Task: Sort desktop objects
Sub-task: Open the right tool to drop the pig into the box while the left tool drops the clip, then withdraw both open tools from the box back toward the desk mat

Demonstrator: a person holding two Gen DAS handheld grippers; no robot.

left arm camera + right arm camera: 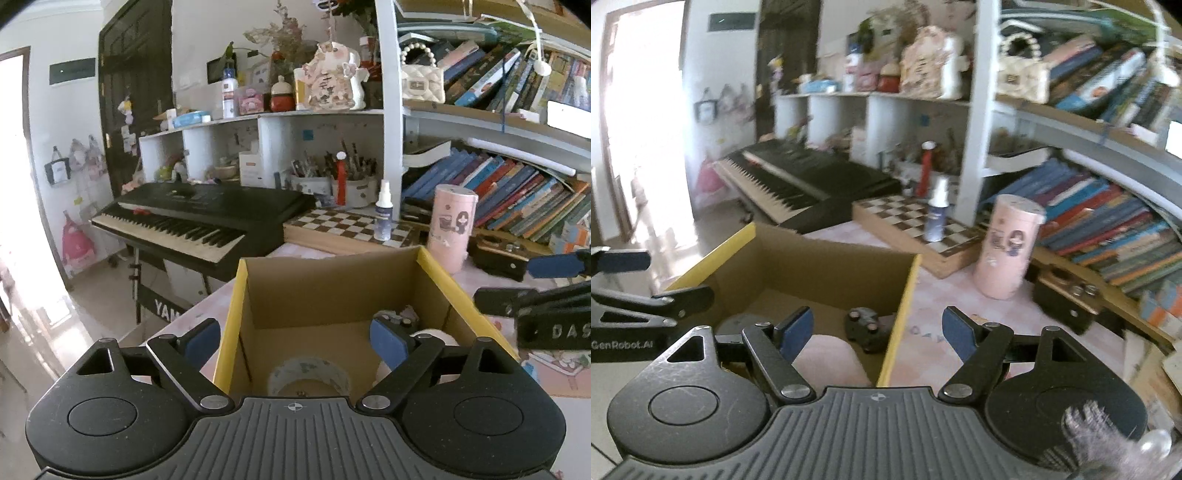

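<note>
Reading "YAM" on keyboard stand [162, 308], "GenRobot.AI" on left tongs [618, 345].

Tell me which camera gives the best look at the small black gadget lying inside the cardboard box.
The right wrist view. There the black gadget lies in the open on the floor of the cardboard box, between the fingers and unobstructed, though slightly blurred. In the left wrist view the gadget is mostly hidden behind the left gripper's blue pad.
</note>
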